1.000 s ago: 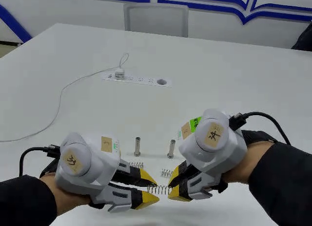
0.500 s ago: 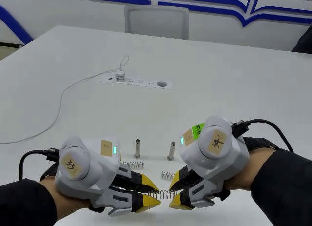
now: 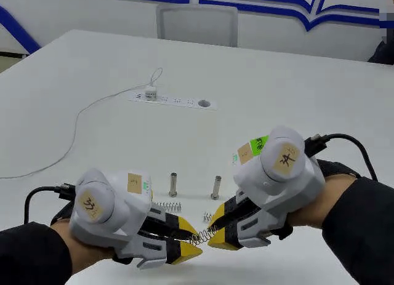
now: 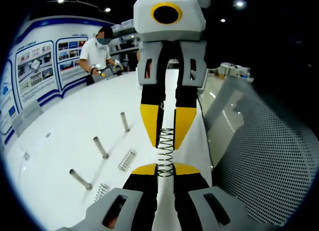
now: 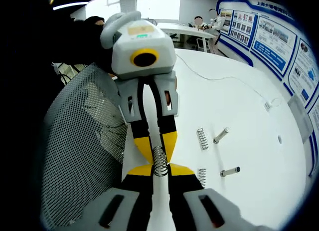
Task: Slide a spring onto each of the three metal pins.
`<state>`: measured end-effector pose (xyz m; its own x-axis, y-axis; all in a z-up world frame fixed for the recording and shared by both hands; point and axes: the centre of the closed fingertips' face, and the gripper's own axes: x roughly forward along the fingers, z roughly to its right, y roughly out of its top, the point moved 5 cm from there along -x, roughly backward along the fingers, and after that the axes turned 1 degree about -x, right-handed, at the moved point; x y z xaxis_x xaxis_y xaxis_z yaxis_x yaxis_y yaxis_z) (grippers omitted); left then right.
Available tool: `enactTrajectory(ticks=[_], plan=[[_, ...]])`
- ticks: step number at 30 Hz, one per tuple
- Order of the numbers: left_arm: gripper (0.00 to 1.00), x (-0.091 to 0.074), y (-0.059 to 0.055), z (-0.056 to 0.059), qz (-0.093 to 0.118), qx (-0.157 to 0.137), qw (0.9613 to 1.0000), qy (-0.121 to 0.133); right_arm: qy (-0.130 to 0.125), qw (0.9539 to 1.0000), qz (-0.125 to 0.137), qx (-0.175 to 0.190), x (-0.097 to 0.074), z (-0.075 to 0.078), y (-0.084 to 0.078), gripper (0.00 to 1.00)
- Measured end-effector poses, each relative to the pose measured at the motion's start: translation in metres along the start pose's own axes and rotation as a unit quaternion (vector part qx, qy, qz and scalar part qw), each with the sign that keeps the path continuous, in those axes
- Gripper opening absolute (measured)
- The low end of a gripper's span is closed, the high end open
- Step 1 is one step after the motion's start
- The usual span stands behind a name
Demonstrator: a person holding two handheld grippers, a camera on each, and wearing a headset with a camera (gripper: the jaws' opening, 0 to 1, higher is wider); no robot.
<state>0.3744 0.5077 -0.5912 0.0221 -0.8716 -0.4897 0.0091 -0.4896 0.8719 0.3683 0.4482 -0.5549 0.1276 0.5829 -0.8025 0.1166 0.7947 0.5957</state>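
- Item in hand: one small bright steel coil spring (image 3: 200, 237), slender and open-wound. It is held clear of the white tabletop (image 3: 258, 106) between your two tools, on your side of the pins.
- Left gripper (image 3: 189, 239), yellow-tipped: jaws pinching one end of that spring.
- Right gripper (image 3: 217, 229), yellow-tipped: jaws pinching the opposite end. The coil bridges the short gap between the two sets of tips.
- Row of three short grey metal pins (image 4: 100, 147): standing on the table, all bare.
- Two further loose coil springs (image 4: 127, 159): lying flat near the pins, one beside the other.
- Step, as judged: settling the grip before threading.
  - Let one gripper let go so that one mouth of the coil is free.
  - Hold lightly with the other, back from the open end, so the turns are not crushed.
- Approach:
  - Line the coil's axis up with your chosen pin, free mouth over its tip, then lower straight.
  - A skewed coil will likely snag on the pin's edge.
- Handling note: the thin wire is probably lively and may flick away if the pinch slips. Release only once it is well down the pin.
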Motion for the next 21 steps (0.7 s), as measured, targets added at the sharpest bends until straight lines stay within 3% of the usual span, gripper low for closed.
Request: enactTrajectory(ticks=[8, 14, 21], plan=[[0.11, 0.002, 0.0, 0.002, -0.003, 0.004, 1.0, -0.002, 0.004, 0.9999, 0.008, -0.015, 0.002, -0.003, 0.016, 0.12], [0.12, 0.0, 0.001, 0.0, 0.0, 0.003, 1.0, 0.001, 0.003, 0.9999, 0.005, -0.013, 0.001, -0.001, 0.015, 0.12], [0.23, -0.001, 0.001, -0.001, -0.001, -0.006, 1.0, 0.004, -0.008, 0.9999, -0.008, -0.006, -0.006, 0.007, 0.009, 0.12]])
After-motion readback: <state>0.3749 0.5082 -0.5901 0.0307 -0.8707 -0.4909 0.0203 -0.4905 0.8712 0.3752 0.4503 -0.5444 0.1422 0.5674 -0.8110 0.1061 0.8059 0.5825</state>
